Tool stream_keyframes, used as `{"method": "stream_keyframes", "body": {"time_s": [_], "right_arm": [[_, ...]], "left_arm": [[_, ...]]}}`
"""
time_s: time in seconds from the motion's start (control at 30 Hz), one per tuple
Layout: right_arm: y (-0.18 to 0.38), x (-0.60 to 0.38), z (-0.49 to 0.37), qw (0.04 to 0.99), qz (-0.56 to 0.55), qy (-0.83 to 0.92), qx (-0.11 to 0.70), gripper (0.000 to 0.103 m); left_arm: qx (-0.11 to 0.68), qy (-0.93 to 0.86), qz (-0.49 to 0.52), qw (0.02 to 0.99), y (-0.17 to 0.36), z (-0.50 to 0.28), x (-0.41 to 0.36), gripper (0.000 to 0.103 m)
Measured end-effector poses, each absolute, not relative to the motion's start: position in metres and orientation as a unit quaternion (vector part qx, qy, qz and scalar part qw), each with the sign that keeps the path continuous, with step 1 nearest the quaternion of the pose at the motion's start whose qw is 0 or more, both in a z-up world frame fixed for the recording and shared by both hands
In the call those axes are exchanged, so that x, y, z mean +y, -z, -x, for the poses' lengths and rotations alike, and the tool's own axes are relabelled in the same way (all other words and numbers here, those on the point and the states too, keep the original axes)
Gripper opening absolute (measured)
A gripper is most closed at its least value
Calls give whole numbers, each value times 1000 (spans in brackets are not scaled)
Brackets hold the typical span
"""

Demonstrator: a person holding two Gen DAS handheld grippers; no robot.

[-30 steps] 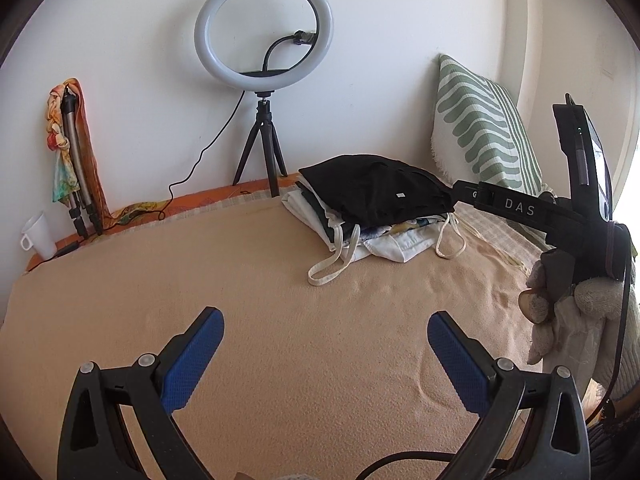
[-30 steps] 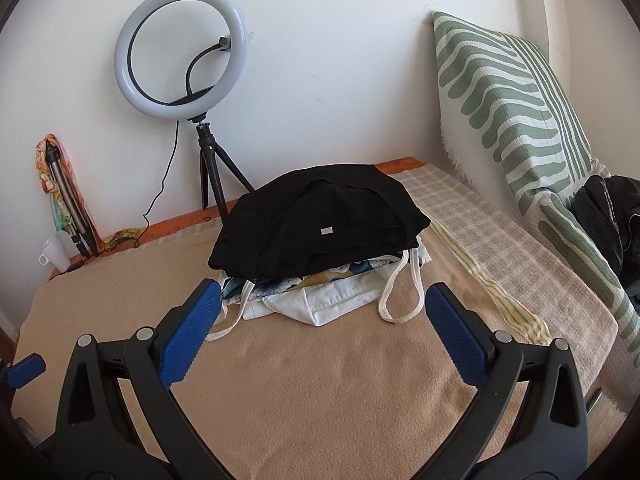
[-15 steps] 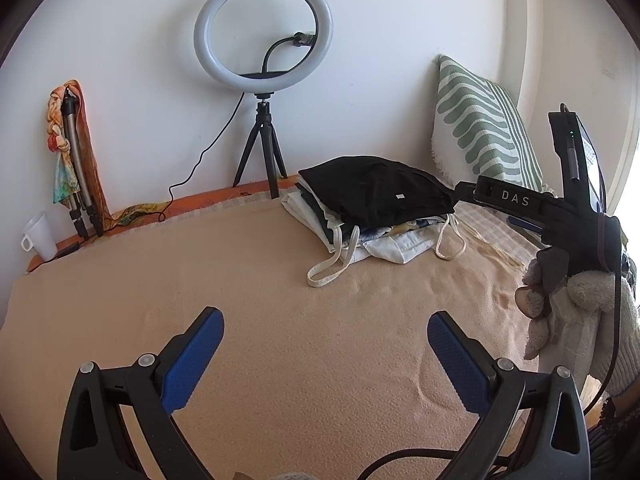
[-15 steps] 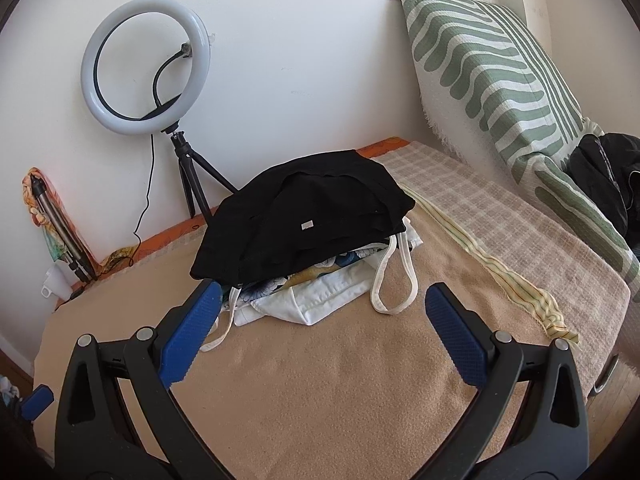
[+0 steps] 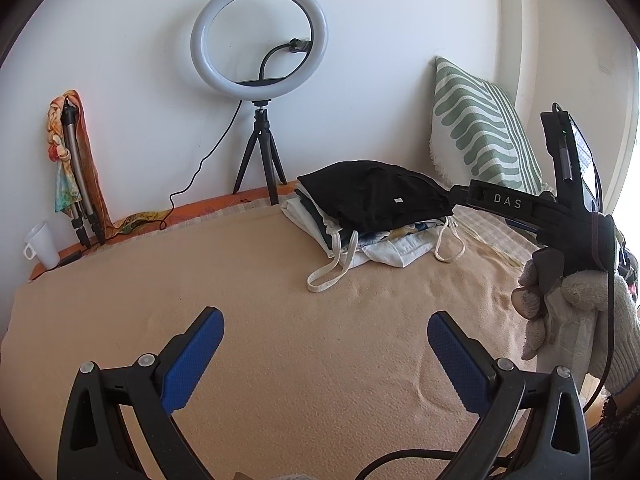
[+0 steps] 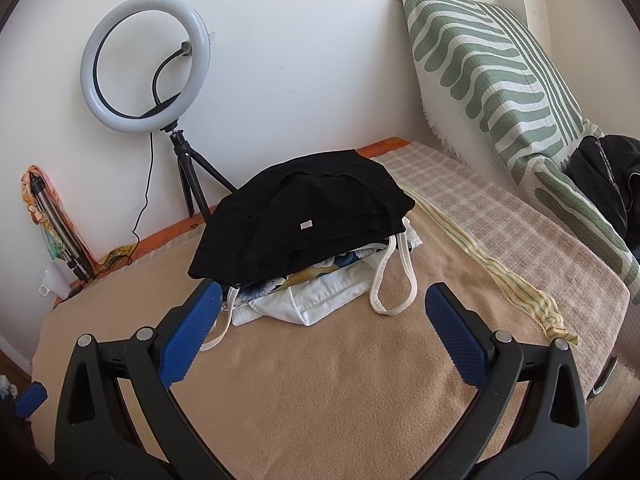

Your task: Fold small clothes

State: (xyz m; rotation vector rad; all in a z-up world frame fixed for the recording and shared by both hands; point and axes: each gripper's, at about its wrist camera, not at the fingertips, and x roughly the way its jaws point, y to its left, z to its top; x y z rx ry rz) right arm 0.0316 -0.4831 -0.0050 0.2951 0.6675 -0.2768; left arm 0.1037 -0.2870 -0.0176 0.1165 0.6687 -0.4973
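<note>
Tan blanket (image 6: 320, 392), folded clothes pile (image 6: 304, 232), both claws agape, empty.

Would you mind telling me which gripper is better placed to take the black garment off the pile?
Probably the right gripper: open, right at the black garment. The left gripper is farther back.

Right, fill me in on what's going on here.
A person holds two grippers over a tan blanket, about to fold small clothes. Nothing is grasped yet: the left gripper and right gripper are both open and empty. The right one is nearest the clothes pile, which has a black garment on top. A gloved hand grips the right gripper's handle.
</note>
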Motion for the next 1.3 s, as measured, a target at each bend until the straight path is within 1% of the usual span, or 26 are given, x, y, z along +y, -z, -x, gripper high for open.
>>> {"method": "stream_keyframes", "body": {"time_s": [0.97, 1.3], "right_arm": [[7, -480, -31, 923, -146, 124, 333, 103], [7, -480, -32, 923, -146, 120, 335, 103]], "left_arm": [[325, 247, -57, 911, 19, -104, -289, 103], [336, 257, -58, 904, 24, -105, -295, 103]]}}
